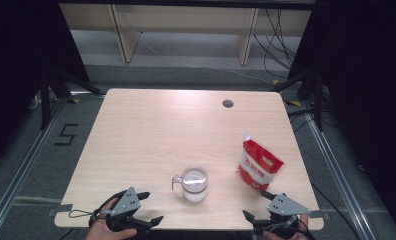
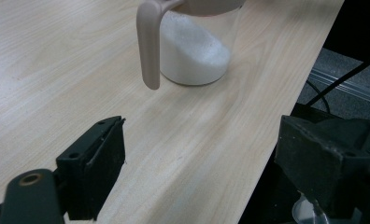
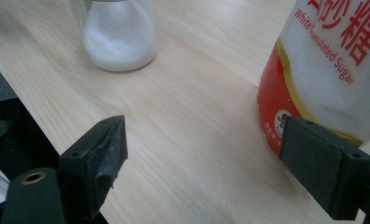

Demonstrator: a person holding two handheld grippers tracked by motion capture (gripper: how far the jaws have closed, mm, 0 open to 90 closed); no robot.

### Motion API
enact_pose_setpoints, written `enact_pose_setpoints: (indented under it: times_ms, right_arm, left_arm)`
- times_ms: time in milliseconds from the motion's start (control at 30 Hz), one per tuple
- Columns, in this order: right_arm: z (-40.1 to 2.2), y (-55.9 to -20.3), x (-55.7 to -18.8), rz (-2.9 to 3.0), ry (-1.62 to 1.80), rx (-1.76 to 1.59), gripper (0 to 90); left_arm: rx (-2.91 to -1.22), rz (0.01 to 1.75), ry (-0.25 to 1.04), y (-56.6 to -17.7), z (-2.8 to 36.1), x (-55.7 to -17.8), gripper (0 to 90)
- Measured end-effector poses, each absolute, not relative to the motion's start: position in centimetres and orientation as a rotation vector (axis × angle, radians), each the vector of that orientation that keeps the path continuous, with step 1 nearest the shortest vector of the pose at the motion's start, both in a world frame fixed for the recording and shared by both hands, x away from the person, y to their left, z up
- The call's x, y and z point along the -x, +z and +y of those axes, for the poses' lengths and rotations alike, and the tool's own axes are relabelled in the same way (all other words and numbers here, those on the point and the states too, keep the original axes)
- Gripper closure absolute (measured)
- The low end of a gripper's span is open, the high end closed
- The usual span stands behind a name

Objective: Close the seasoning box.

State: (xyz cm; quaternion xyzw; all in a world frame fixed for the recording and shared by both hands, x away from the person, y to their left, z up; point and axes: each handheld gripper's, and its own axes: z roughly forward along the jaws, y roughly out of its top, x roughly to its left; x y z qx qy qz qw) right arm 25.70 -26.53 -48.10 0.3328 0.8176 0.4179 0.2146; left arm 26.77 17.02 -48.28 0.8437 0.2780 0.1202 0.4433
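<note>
A clear jar [image 1: 194,183] with a beige handle and white sugar inside stands near the table's front edge; the left gripper view shows the jar [image 2: 195,51] close ahead, and the right gripper view shows the jar [image 3: 120,35] at upper left. A red and white sugar pouch [image 1: 258,165] stands upright to its right; the pouch [image 3: 332,70] rises just beyond my right jaw. My left gripper [image 1: 147,207] rests at the front left edge, open and empty [image 2: 199,161]. My right gripper [image 1: 257,205] sits at the front right edge, open, nothing between its jaws [image 3: 204,161].
The light wooden table [image 1: 151,130] has a round cable hole [image 1: 228,103] near its far edge. Black stands and cables flank the table on the floor. Wooden furniture legs stand behind it.
</note>
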Motion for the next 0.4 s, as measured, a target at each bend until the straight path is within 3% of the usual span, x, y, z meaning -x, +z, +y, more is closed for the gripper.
enact_pose_setpoints:
  times_ms: [400]
  right_arm:
    - [-26.42, -48.29, -25.82, 2.279, 1.157, -0.898, 16.4]
  left_arm:
    - [-2.079, 0.699, 0.283, -48.41, 16.89, -26.73, 15.6]
